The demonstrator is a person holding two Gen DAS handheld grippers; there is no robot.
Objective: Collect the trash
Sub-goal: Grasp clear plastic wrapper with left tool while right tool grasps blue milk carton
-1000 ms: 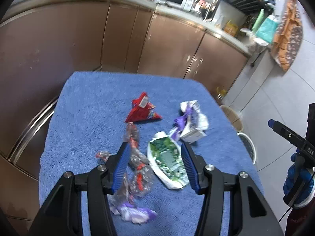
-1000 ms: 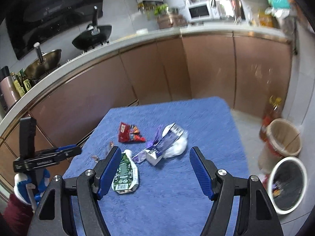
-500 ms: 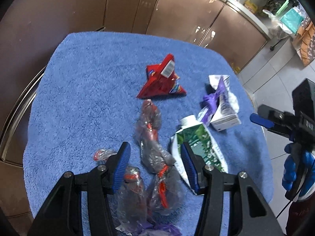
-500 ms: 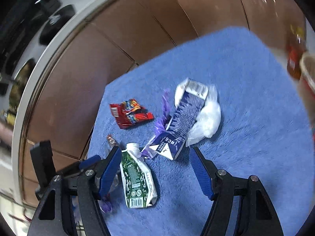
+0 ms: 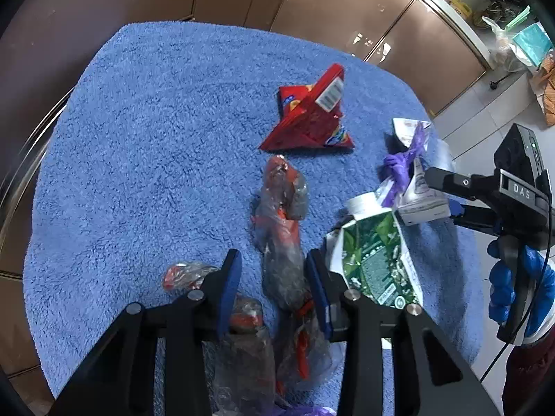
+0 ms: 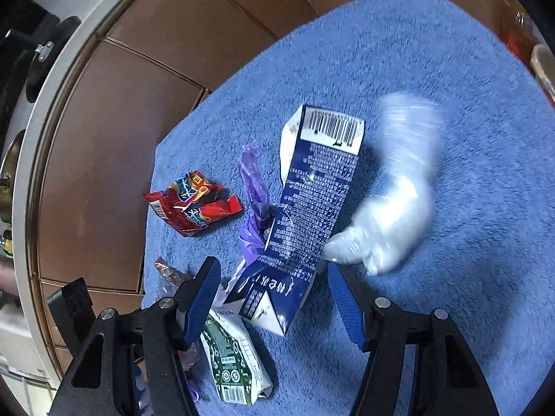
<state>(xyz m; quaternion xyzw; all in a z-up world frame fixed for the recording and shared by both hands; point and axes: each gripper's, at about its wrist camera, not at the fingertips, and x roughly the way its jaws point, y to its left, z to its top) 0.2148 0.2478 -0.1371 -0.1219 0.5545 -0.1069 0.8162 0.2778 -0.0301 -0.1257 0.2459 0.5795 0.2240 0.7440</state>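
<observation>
On the blue towel (image 5: pixel 156 138) lies a long crumpled clear plastic wrapper with red bits (image 5: pixel 284 242). My left gripper (image 5: pixel 273 277) straddles its near part, jaws closing, a gap still showing on the left side. In the right wrist view, my right gripper (image 6: pixel 274 298) hangs over the near end of a flattened blue-and-white carton (image 6: pixel 312 201); its jaws are closing and the pads stand clear of it. A green carton (image 5: pixel 374 260), a red snack wrapper (image 5: pixel 312 118), a purple bag (image 6: pixel 255 187) and a white plastic bag (image 6: pixel 392 222) lie around.
A small clear-and-red wrapper (image 5: pixel 184 274) lies left of my left fingers. Brown cabinet fronts (image 5: pixel 347 17) run behind the towel-covered table. Tiled floor (image 5: pixel 492 121) lies to the right. A blue-gloved hand (image 5: pixel 513 284) holds the right gripper.
Both grippers have come down toward the trash. The left jaws have narrowed around the clear wrapper. The right gripper has rolled and moved over the blue-and-white carton.
</observation>
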